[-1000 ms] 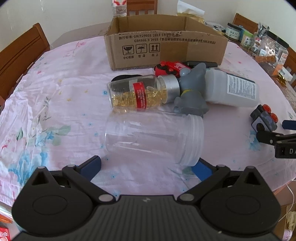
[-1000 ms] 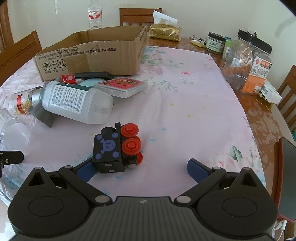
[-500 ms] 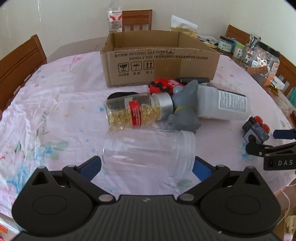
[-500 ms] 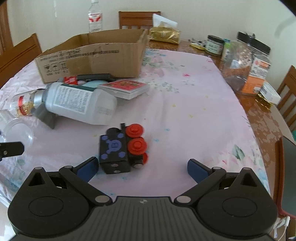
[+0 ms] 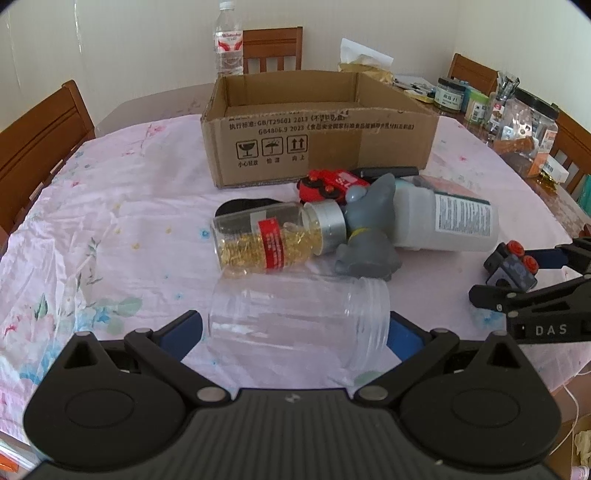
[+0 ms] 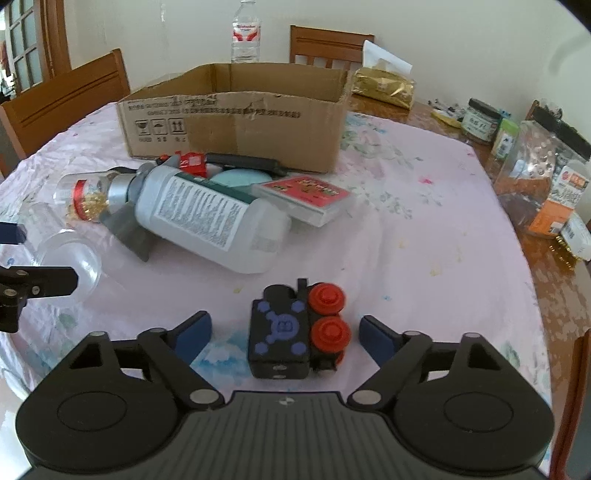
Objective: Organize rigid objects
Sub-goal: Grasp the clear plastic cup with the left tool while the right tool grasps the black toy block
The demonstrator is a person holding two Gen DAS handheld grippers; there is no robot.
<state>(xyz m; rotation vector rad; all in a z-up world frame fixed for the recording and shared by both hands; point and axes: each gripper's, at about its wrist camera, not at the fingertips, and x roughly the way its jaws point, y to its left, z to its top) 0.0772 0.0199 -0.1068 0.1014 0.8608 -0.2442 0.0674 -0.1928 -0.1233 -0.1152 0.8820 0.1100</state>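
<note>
Right gripper (image 6: pixel 284 332) view only: card box (image 6: pixel 306 194)

A black toy block (image 6: pixel 280 334) with red knobs lies flat; a clear empty jar (image 5: pixel 299 321) on its side at its 9 o'clock.

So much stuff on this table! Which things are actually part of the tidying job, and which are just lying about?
Part of the job:
cardboard box
clear jar
capsule bottle
grey toy
white bottle
black toy train
card box

Just lying about:
water bottle
gold packet
lidded jars
chairs
</note>
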